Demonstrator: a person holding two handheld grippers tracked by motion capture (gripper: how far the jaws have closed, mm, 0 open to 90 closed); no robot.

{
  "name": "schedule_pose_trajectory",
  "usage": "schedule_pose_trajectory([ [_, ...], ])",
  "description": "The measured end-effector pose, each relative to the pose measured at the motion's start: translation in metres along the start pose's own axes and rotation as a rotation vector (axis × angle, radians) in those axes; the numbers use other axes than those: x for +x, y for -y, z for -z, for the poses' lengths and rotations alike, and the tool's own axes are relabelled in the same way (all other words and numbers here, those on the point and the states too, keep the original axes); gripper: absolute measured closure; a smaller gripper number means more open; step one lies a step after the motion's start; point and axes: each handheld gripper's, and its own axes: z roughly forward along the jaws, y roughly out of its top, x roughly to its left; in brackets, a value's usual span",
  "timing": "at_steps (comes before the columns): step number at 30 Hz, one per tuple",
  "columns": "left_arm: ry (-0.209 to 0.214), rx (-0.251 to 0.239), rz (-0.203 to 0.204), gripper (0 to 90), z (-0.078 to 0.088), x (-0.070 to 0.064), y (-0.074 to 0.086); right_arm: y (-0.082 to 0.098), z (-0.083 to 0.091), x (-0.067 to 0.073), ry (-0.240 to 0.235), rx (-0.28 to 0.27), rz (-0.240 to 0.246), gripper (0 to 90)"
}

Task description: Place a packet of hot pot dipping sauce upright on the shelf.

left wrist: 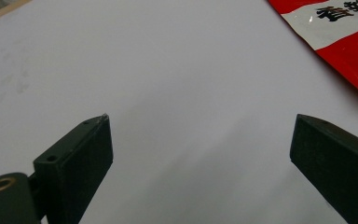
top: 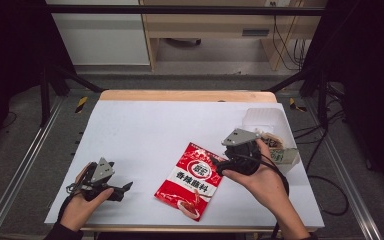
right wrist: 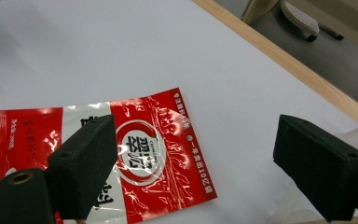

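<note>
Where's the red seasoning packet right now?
In the high view, the flat red foil packet lies right of centre on the white table, just left of the right tool.

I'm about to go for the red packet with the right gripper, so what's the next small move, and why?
Probably lower the right gripper a little onto the near top edge of the red packet and then close. Its jaws stand wide open with nothing between them, hovering just above that end, while the packet lies flat on the white table. The left gripper rests open, well off to the side.

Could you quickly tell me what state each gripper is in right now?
Left gripper: open, holding nothing.
Right gripper: open, empty, above the red packet.
</note>
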Motion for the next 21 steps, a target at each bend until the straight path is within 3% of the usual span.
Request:
schedule_pose_trajectory([
  [13, 0.011, 0.016, -0.027, 6.4, -0.003, -0.011, -0.004, 0.023, -0.029, 0.009, -0.011, -0.036, -0.1, 13.9],
  [21, 0.029, 0.02, -0.052, 6.5, -0.01, -0.024, -0.009, 0.033, -0.045, 0.013, 0.002, -0.027, -0.106, 18.9],
])
